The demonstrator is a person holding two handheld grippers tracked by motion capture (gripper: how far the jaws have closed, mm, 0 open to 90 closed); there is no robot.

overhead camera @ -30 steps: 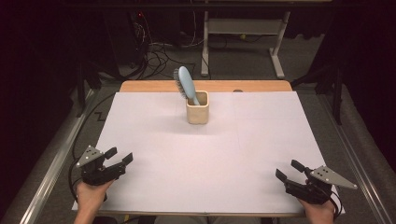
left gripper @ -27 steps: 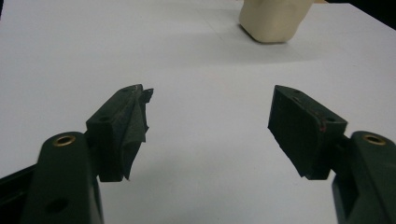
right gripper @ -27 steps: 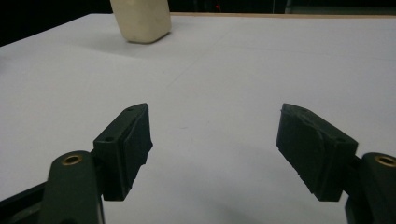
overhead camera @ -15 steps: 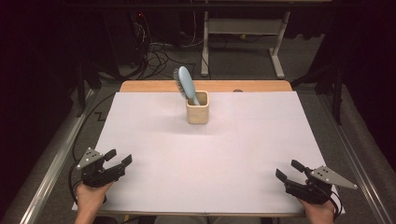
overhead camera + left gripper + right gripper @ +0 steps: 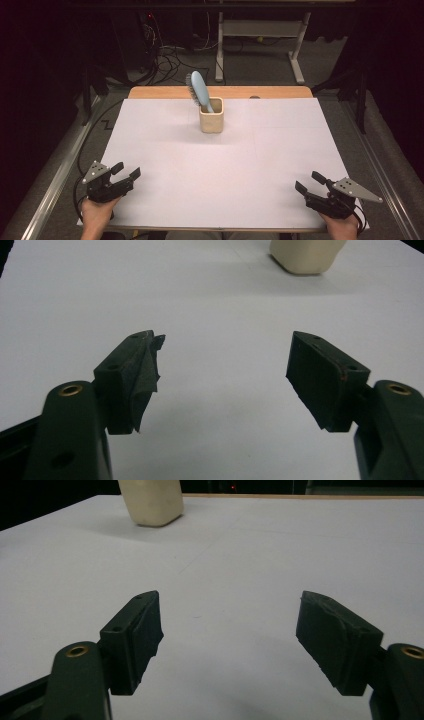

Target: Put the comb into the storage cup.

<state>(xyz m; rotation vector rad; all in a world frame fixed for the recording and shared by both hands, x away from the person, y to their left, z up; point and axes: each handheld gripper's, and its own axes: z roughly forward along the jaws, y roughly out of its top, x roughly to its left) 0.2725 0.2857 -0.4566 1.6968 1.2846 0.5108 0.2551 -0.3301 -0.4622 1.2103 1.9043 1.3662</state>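
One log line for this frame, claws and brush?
left claw: open, empty | right claw: open, empty | brush: upright in cup | contact: none

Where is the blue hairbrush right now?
In the high view, the blue hairbrush stands handle-down in the beige cup, at the far middle of the white table, well away from both grippers.

A light blue hairbrush with grey bristles stands in a cream cup at twelve o'clock on the plain white sheet; both grippers are black.
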